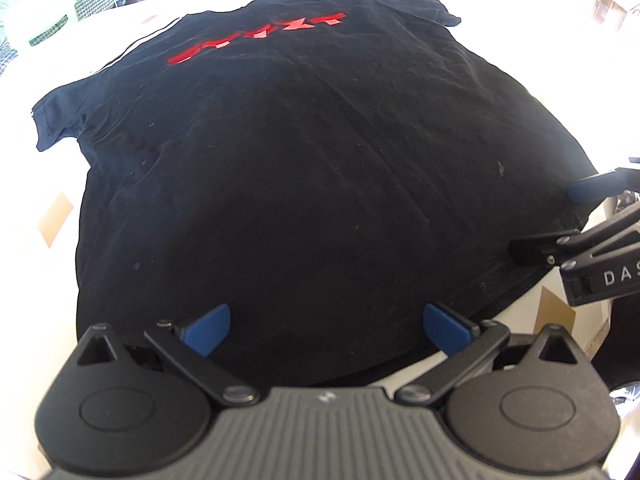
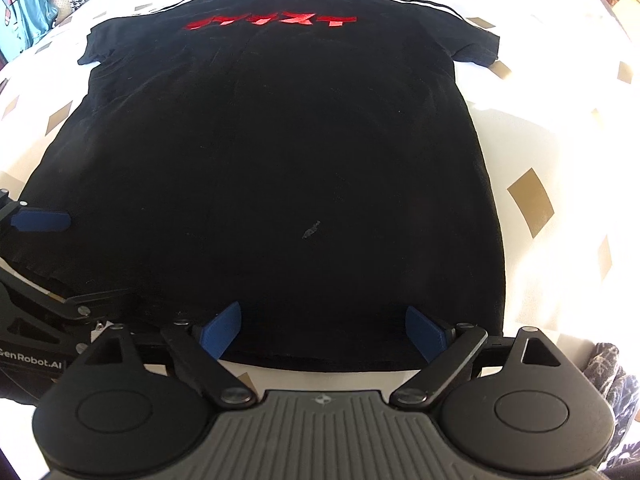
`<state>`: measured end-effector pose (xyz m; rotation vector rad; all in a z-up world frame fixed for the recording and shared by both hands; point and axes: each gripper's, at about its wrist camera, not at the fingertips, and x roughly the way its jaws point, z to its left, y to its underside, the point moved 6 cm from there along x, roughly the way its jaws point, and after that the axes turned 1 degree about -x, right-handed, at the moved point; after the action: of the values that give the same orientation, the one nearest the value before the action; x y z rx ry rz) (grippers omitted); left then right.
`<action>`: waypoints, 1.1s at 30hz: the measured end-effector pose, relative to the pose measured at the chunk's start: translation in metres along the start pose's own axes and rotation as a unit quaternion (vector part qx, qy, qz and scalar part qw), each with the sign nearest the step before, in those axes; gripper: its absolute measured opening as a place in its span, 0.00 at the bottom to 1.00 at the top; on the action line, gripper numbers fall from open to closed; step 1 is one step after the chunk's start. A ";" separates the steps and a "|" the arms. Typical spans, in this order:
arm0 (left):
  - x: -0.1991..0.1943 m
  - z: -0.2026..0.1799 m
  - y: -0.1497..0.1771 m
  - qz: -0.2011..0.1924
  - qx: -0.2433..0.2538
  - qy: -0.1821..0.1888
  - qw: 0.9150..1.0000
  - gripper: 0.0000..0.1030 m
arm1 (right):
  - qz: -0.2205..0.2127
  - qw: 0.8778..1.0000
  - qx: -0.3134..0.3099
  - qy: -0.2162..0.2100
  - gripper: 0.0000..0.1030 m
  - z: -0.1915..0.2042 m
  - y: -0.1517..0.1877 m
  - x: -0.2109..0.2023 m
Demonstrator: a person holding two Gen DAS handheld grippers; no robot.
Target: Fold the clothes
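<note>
Our left gripper [image 1: 326,330] sits at the bottom of its frame, jaws spread wide over the hem of the black T-shirt [image 1: 312,168], gripping nothing. Our right gripper [image 2: 322,330] likewise stands wide open over the hem, empty. The shirt lies flat across the middle of the patterned white tablecloth [image 2: 560,128], its red lettering [image 2: 272,21] near the top edge.

Both the left gripper [image 1: 326,330] and right gripper [image 2: 322,330] point steeply down, fingers spread wide.
</note>
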<state>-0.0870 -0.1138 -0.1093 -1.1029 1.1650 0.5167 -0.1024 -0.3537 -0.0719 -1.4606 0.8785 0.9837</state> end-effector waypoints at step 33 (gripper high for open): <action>-0.001 0.006 0.007 0.014 -0.039 -0.024 0.999 1.00 | 0.028 0.997 0.064 0.014 0.97 -0.011 0.015 0.003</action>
<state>-0.0907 -0.1056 -0.1115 -1.1366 1.1290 0.6122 -0.1135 -0.3659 -0.0802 -1.3502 0.9889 0.9340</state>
